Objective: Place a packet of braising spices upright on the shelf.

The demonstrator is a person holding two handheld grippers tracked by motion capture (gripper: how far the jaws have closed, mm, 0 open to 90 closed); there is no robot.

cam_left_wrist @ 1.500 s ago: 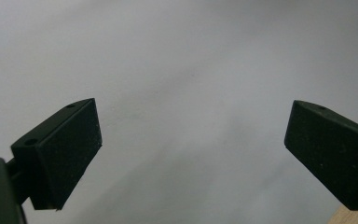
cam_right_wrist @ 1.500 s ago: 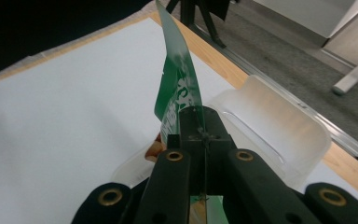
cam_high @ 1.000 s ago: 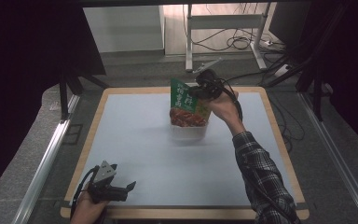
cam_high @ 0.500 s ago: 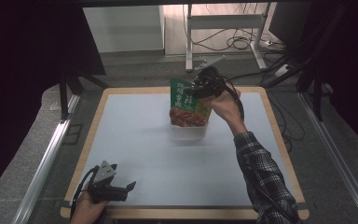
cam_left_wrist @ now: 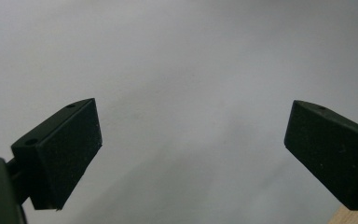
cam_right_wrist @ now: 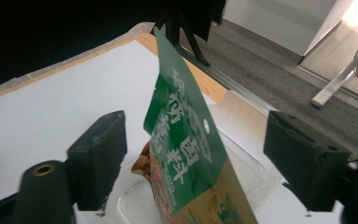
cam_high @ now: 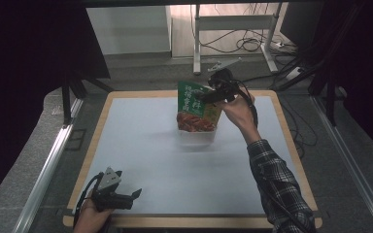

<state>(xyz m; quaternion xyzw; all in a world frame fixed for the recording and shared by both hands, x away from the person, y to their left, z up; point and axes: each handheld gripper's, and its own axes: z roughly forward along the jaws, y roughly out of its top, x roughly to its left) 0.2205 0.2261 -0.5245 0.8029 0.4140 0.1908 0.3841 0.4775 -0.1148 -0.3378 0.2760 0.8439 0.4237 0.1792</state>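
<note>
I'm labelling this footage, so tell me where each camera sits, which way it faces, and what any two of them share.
High view: above the person's side, facing forward and down on the table; both forearms enter from below, left tongs near, right tongs at the green pouch.
Left gripper view: rides the left tongs, facing bare white tabletop between open jaws.
Right gripper view: rides the right tongs, whose jaws have just been opening, the pouch between them, apart from both pads.
Shared: high and right gripper views both show pouch and clear tray.
</note>
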